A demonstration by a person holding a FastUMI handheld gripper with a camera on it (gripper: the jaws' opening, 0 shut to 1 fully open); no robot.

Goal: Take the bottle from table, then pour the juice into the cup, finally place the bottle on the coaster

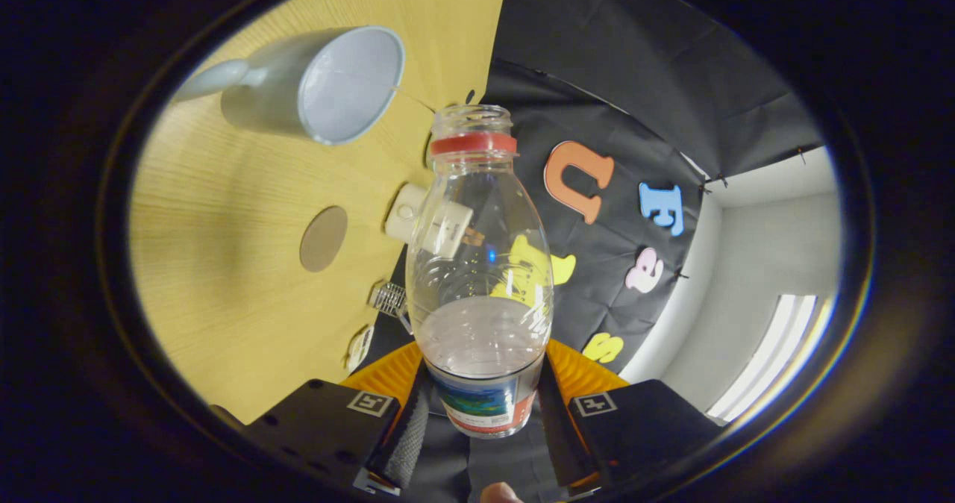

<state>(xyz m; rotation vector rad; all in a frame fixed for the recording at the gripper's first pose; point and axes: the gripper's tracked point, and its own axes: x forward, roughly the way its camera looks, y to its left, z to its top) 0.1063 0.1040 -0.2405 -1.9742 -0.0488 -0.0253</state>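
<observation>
We see the tool (477, 413) clamped on the bottle (481, 279), both fingers pressing its labelled base. The uncapped bottle runs straight ahead toward 12 o'clock, a little clear liquid pooled near its base. Beyond it on the tilted-looking bench (224, 264), the coaster (324, 238) lies at 10 o'clock, and farther off at 11 o'clock stands the cup (328, 85).

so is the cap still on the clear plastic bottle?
No. The clear plastic bottle, clamped between the gripper fingers, has an open neck with just its red ring left.
</observation>
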